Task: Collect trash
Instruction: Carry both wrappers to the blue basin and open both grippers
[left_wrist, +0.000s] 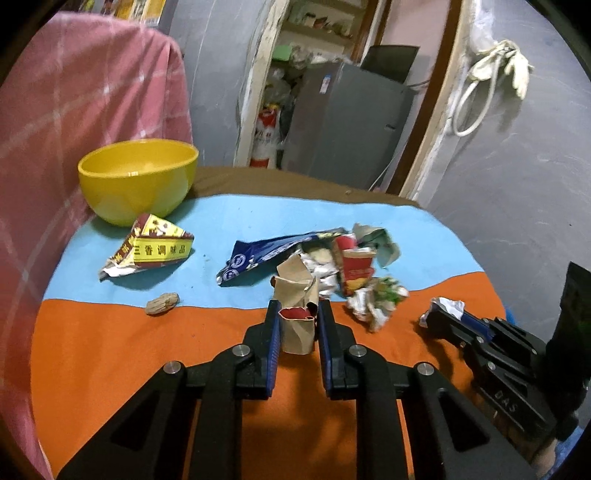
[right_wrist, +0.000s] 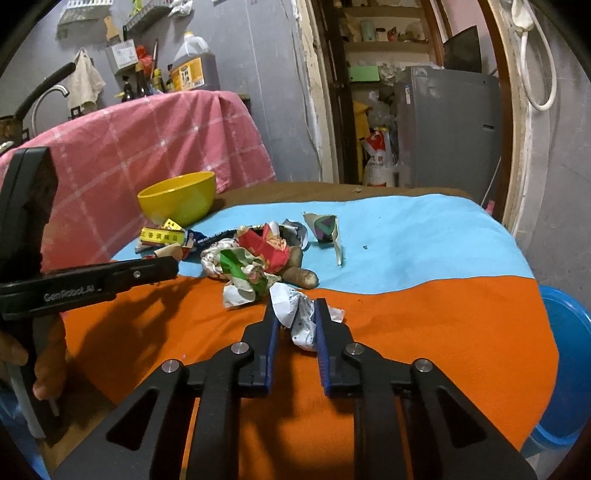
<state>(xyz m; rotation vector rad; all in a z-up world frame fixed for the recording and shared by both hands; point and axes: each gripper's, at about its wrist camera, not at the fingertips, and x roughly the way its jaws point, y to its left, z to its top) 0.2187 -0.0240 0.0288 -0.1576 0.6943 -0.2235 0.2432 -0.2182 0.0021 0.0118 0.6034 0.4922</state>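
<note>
The left hand-held gripper (left_wrist: 297, 314) pinches a brown paper scrap (left_wrist: 297, 328) over the desk (left_wrist: 147, 350). The right hand-held gripper (right_wrist: 297, 314) squeezes a white wrapper (right_wrist: 301, 317). Both are light, soft and crumply, so middle holds work.

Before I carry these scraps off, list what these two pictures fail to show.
- Blue tub, right wrist view: cut by the picture's edge and the table; its inside is hidden.
- Yellow bowl, both views: seen from low, so its bottom is hidden.
- Brown paper scrap, left wrist view: its sides are covered by the left gripper.
- White wrapper, right wrist view: partly covered by the right gripper; print too small to read.
</note>
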